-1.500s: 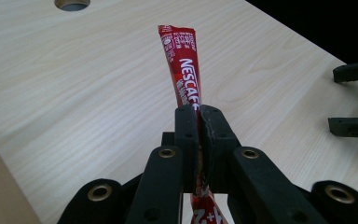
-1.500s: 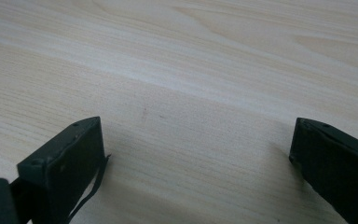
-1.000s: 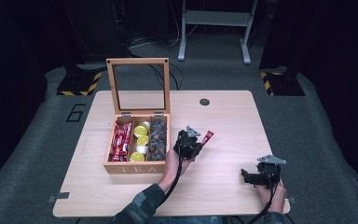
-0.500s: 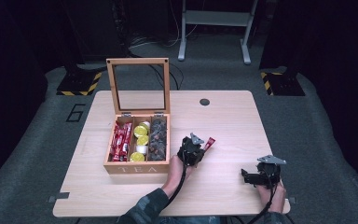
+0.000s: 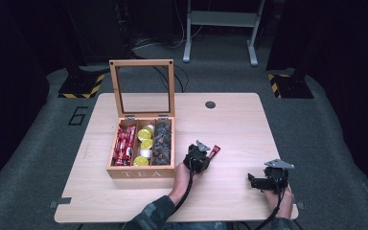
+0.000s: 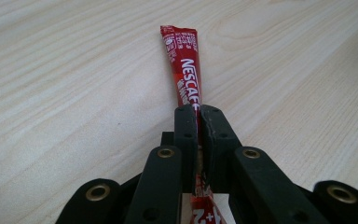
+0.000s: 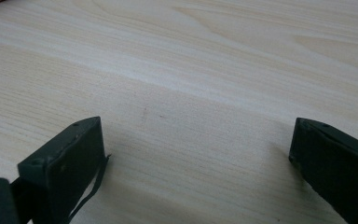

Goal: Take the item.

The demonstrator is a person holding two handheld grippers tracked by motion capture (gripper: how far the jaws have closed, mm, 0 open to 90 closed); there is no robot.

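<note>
My left gripper (image 5: 206,154) is shut on a red Nescafe coffee stick (image 6: 184,65), just right of the wooden tea box (image 5: 141,172). In the left gripper view the stick runs out past the jaws (image 6: 199,114) and lies low over the tabletop. In the high view its red tip (image 5: 214,151) pokes out to the right of the gripper. My right gripper (image 5: 253,181) rests near the front right of the table, jaws wide open (image 7: 196,140) with only bare wood between them.
The tea box stands with its glass lid (image 5: 142,88) raised; it holds red sticks (image 5: 124,143), yellow capsules (image 5: 145,141) and dark pods (image 5: 162,141) in three compartments. A round cable hole (image 5: 210,104) sits at the table's back. The light wood table (image 5: 230,124) ends close behind the right hand.
My left gripper has moved right and down, away from the box toward the tabletop, with the red stick in it. The right gripper has stayed still.
</note>
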